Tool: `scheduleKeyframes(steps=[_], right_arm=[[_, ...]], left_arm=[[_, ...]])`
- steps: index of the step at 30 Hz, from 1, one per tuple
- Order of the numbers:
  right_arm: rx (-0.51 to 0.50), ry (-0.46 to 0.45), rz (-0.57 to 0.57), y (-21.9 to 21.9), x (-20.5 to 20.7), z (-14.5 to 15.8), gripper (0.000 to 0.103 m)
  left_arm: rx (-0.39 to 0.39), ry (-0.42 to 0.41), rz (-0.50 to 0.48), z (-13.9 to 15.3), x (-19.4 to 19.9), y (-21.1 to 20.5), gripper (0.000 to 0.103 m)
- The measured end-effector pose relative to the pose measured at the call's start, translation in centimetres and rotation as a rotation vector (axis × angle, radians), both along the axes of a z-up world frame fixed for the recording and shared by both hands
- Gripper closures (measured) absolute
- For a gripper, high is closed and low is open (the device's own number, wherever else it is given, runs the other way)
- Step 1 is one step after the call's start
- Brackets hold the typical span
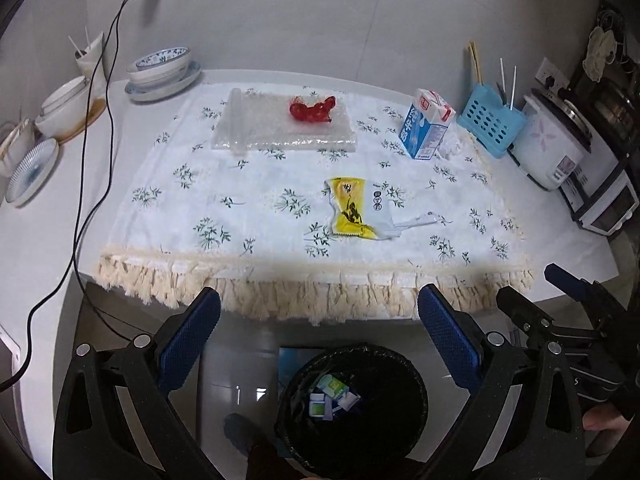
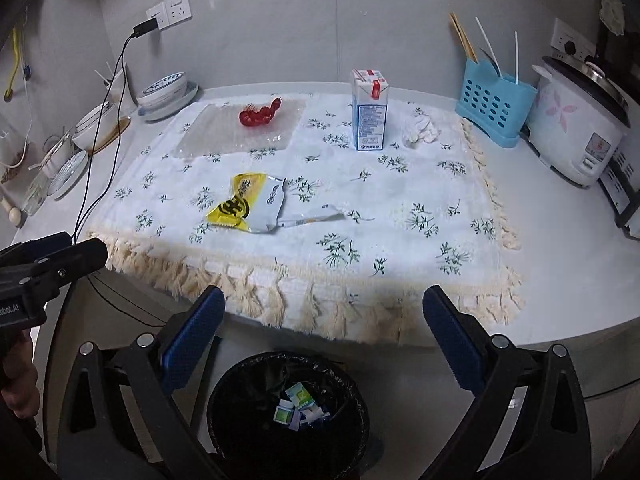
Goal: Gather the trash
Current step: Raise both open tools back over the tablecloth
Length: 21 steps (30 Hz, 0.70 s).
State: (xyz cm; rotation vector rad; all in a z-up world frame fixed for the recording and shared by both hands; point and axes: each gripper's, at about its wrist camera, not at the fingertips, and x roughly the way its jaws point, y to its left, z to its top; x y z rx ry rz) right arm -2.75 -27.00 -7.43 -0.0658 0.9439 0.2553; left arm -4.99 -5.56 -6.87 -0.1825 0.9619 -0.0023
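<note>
Both grippers' fingers (image 1: pixel 188 340) (image 2: pixel 452 344) spread wide, empty; yellow wrapper (image 1: pixel 354 208) lies well beyond; trash bin (image 2: pixel 224 392) below.

A home kitchen. A pale worktop (image 2: pixel 552 280) runs along a grey wall, spread with a floral, fringed cloth (image 2: pixel 400 216). At the far left stand stacked blue-and-white bowls (image 1: pixel 160 66) and plates; at the far right a flowered rice cooker (image 2: pixel 576 128) beside a blue utensil caddy (image 2: pixel 492 106) holding chopsticks. Wall sockets (image 2: pixel 172 10) sit above, one with a charger plugged in. A lined bin (image 2: pixel 288 416) stands on the floor, near the worktop's edge.
</note>
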Motion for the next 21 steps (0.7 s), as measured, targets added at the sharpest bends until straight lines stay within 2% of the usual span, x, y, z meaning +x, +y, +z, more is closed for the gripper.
scheduleKeyframes(steps=[7,11,21], right_arm=[[-0.009,-0.035,-0.03,-0.9,4.0,1.7,0.008],[-0.01,-0.047,-0.048,-1.3,6.6,2.3,0.008],[-0.03,-0.047,-0.088,-2.0,14.5,1.5,0.008]], left_arm=[[0.017,0.03,0.015,0.6,3.5,0.5,0.006],[0.002,0.049,0.034,0.4,5.6,1.4,0.006],[0.016,0.079,0.047,-0.3,14.0,2.8,0.006]])
